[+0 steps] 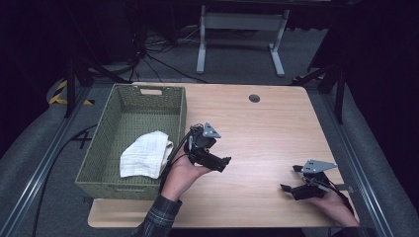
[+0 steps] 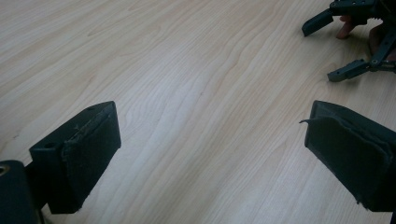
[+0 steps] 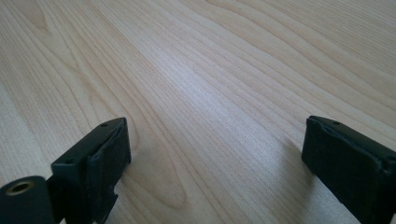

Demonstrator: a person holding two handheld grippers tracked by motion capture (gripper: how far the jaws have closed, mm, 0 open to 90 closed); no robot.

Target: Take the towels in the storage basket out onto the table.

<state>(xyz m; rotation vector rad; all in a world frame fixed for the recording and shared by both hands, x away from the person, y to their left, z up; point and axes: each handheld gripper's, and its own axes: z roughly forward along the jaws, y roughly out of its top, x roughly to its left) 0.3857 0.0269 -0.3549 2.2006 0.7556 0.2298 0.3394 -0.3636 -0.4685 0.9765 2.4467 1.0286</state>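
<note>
— Black pads on both sets of jaws stand wide apart with nothing between them; the left gripper [image 1: 213,154] hovers just off the basket's near right corner, and the right gripper [image 1: 297,183] rests low at about four o'clock on the desk [image 1: 257,133].

— And the thing to handle?

— White cloth [image 1: 146,154], loosely folded, lying in the near part of the green woven basket [image 1: 104,143], at about nine o'clock from the left gripper. One corner drapes toward the right wall.

— How would it behave?

— Light and limp, I'd judge; it will sag and unfold if lifted by one edge. Not fragile or slippery, since padded jaws bite fabric well.

— Where to pinch?

— Probably the raised fold near the right wall, gathering several layers so it comes up as a bundle.
</note>
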